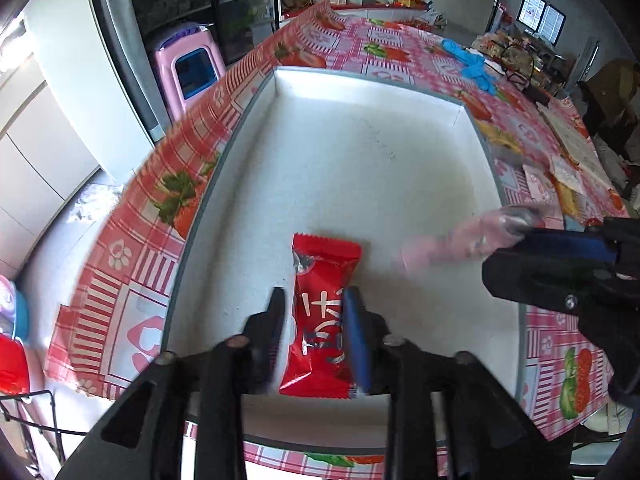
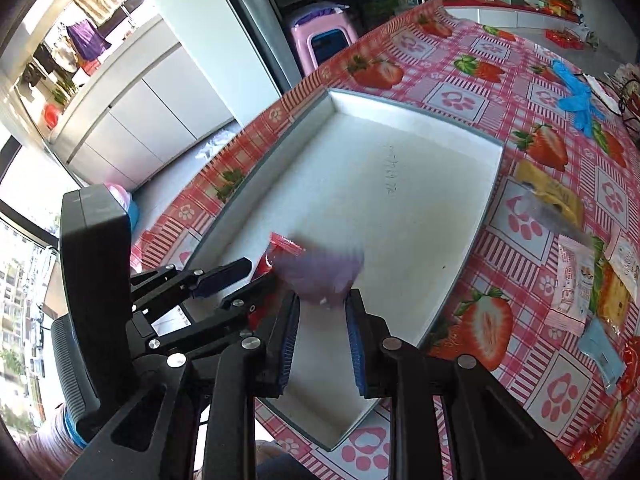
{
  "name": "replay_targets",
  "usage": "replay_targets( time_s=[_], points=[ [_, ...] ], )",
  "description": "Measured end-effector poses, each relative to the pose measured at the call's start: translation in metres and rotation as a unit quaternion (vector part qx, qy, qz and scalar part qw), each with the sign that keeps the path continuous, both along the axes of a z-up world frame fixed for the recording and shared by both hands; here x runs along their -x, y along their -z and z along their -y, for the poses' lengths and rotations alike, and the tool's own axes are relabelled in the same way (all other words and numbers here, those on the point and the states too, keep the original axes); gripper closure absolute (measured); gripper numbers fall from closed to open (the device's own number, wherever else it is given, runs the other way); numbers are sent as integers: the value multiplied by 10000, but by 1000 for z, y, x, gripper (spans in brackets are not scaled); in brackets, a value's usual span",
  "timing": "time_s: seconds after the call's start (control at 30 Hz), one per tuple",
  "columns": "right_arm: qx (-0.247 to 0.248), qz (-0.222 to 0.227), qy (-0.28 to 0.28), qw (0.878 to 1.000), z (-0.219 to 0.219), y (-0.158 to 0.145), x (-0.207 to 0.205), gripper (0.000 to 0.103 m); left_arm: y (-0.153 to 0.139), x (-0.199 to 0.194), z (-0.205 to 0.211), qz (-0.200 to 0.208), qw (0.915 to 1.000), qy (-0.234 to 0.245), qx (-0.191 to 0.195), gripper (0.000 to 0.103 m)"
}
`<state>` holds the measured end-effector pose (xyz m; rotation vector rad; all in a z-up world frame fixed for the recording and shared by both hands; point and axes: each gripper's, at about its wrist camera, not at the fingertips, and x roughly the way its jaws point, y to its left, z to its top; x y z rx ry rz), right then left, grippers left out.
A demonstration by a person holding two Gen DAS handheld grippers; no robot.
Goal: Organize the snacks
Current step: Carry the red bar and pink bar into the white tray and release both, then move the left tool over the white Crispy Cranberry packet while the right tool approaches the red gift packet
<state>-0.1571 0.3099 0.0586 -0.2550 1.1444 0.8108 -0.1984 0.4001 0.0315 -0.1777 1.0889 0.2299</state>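
A shallow white tray [image 1: 360,160] with a grey rim lies on the strawberry-print tablecloth. A red snack packet [image 1: 320,320] rests flat on the tray floor near its front edge. My left gripper [image 1: 314,300] straddles it, open: the blue pad touches one side and a gap shows at the other finger. In the right wrist view the red packet [image 2: 282,246] peeks out beside the left gripper [image 2: 262,272]. My right gripper [image 2: 322,300] hangs over the tray [image 2: 380,220], shut on a blurred pink packet [image 2: 324,276]. The left wrist view shows the same pink packet [image 1: 460,240] sticking out of the right gripper [image 1: 516,236].
Several loose snack packets lie on the cloth right of the tray, among them a yellow one [image 2: 548,196] and a pink-white one [image 2: 572,280]. Blue gloves [image 2: 576,96] lie further back. The table edge runs along the tray's left side, with a pink stool [image 2: 324,36] beyond.
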Motion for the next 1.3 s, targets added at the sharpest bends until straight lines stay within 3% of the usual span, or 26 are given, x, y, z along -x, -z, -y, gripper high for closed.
replay_targets(
  time_s=[0.03,0.07,0.13,0.17,0.2,0.23,0.47,0.6,0.7,0.87,1.1,1.27,1.3],
  points=[
    [67,-4,10,10000,0,3,-1,78,1,0,0,-10,10000,-21,-14,39],
    [112,-20,22,9999,2,6,-1,78,1,1,0,9,10000,-43,-43,31],
    [159,-59,55,9998,6,8,-5,67,-3,2,-1,52,9999,-32,-84,29],
    [172,-42,109,9998,10,9,-6,34,-4,2,0,55,9999,-21,-107,28],
    [176,40,187,9997,15,8,-7,8,-6,1,1,61,9999,-7,-126,28],
    [168,150,261,9994,19,6,-8,5,-8,0,3,75,9999,12,-135,27],
    [475,505,871,9938,88,5,-18,5,-28,-9,38,233,9987,403,-218,24],
    [670,404,1551,9848,155,13,-21,5,-38,-18,83,283,9952,912,-226,23],
    [778,565,2010,9749,202,14,-18,5,-42,-28,117,262,9918,1227,-261,22],
    [939,651,2510,9612,259,18,-18,5,-42,-55,161,50,9890,1467,153,22],
    [1102,686,2401,9620,261,46,-6,5,-18,-113,195,-289,9908,1311,201,21],
    [1389,1084,2246,9584,253,60,-3,5,-6,-141,204,-418,9913,1244,48,21],
    [1395,1167,2222,9579,254,62,-5,1,-5,-145,205,-405,9915,1231,81,21]
  ],
)
